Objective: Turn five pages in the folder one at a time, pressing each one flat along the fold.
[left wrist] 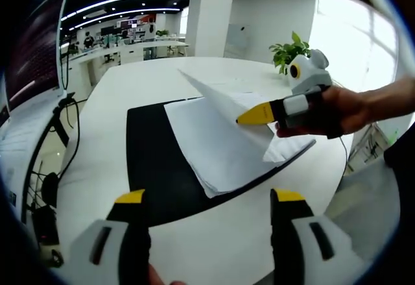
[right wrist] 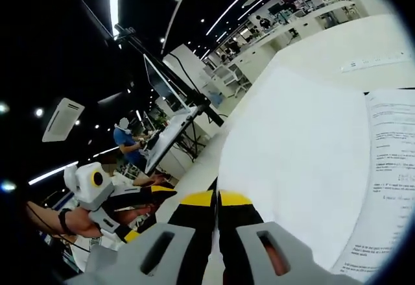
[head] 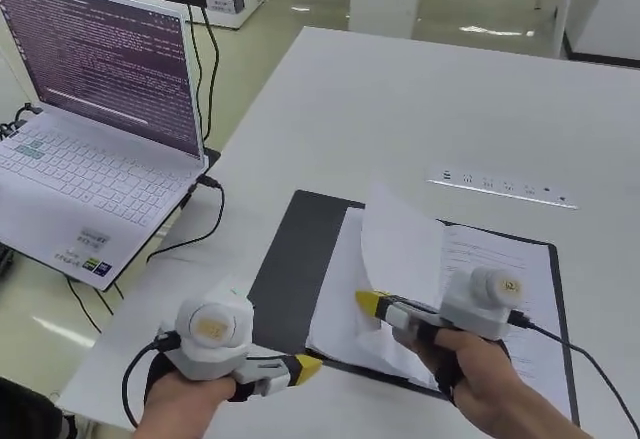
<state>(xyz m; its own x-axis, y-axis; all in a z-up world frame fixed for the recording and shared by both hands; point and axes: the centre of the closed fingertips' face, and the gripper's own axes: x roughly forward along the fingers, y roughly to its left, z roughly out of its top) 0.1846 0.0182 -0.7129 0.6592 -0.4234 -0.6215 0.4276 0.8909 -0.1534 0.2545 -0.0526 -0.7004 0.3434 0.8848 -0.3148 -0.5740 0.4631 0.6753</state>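
A black folder lies open on the white table, with a stack of white pages on its left half and a printed page on its right. One sheet stands lifted and curled over the fold. My right gripper is shut on that sheet's lower edge; in the right gripper view its jaws meet on the sheet. My left gripper hovers open near the table's front edge, just short of the folder, holding nothing. The right gripper also shows there, pinching the sheet.
An open laptop stands at the left on a lower surface, with black cables running along the table's left edge. A white power strip lies beyond the folder. A potted plant stands farther off.
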